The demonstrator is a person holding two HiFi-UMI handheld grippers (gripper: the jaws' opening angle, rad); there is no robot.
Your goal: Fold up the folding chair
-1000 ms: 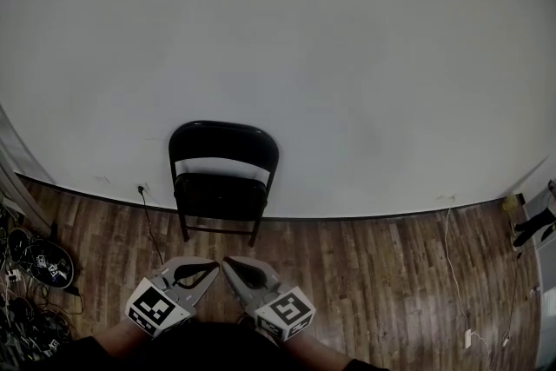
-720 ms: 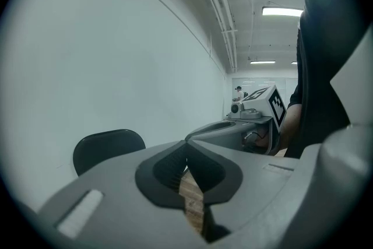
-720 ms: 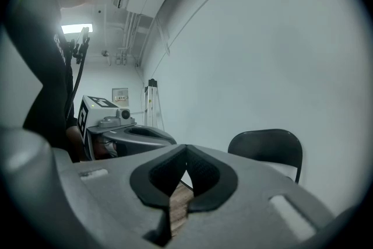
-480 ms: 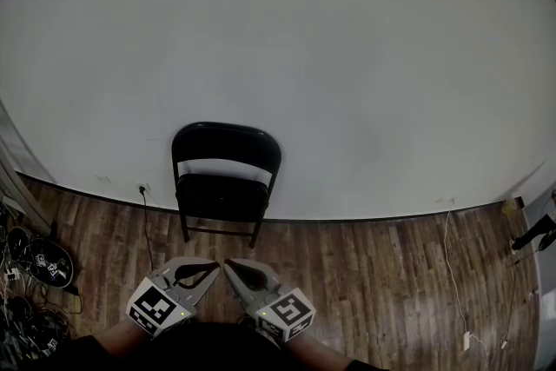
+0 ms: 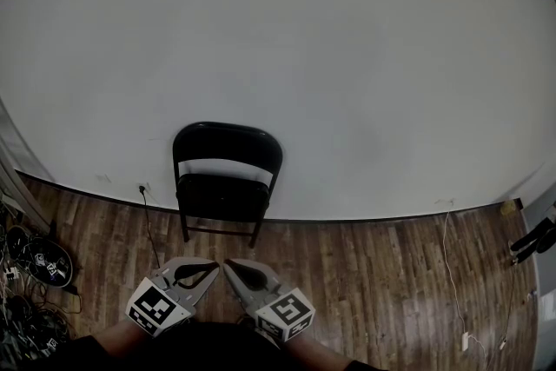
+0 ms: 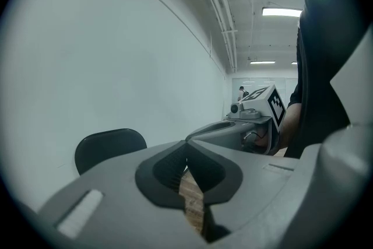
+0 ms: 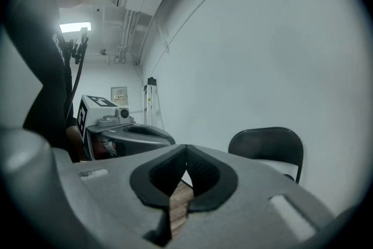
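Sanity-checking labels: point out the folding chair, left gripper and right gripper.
folding chair (image 5: 228,143), head view, middle of the backrest.
left gripper (image 5: 214,267), head view, tips of its shut jaws.
right gripper (image 5: 228,263), head view, tips of its shut jaws.

Black folding chair (image 5: 228,174), white wall (image 5: 347,56), brown wood-plank floor (image 5: 365,274). Grey left gripper (image 5: 215,266) and right gripper (image 5: 228,264), black-and-white square markers (image 5: 156,307) on both.

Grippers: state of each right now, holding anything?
Left gripper: closed, holding nothing.
Right gripper: closed, holding nothing.
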